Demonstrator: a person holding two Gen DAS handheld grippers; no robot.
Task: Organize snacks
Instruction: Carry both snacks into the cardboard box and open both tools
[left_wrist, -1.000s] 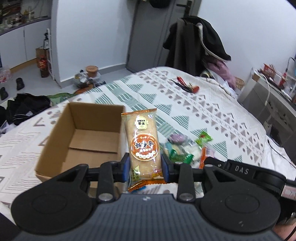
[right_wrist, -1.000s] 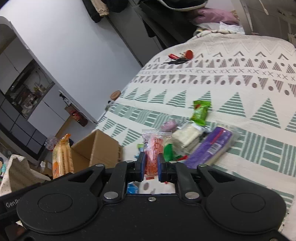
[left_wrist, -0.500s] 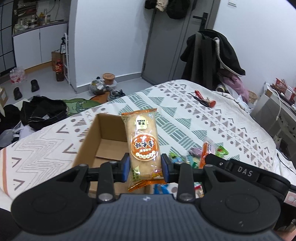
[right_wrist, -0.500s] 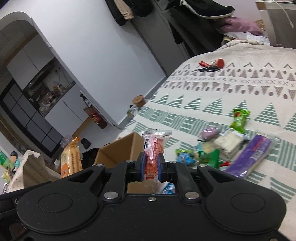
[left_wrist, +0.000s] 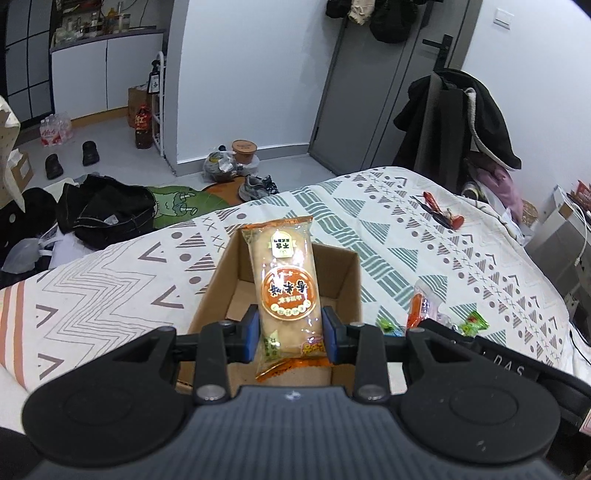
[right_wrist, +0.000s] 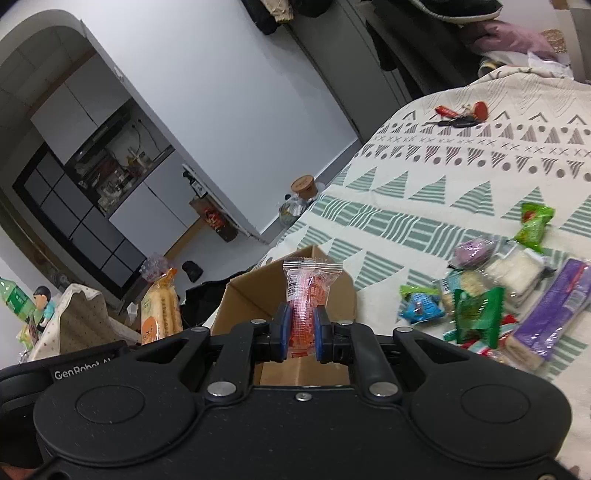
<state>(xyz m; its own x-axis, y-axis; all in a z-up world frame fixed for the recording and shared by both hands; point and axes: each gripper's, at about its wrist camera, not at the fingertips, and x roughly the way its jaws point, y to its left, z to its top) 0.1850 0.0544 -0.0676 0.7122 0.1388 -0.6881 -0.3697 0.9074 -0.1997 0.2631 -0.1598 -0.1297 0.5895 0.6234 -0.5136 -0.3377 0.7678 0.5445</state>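
While clamped in the left gripper (left_wrist: 290, 334), rice cracker (left_wrist: 285, 285) poised above empty box (left_wrist: 221, 280), red packet (right_wrist: 306, 295) pinched by right gripper (right_wrist: 300, 334); snack pile (right_wrist: 491, 295) unsorted on bed (left_wrist: 110, 280).

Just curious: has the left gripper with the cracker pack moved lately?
Yes. The left gripper carried the cracker pack leftward, from beside the cardboard box to over it.

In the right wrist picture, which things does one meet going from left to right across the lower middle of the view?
Orange rice cracker pack → cardboard box → red snack packet held in the right hand-held gripper → blue candy → green packet → purple bar.
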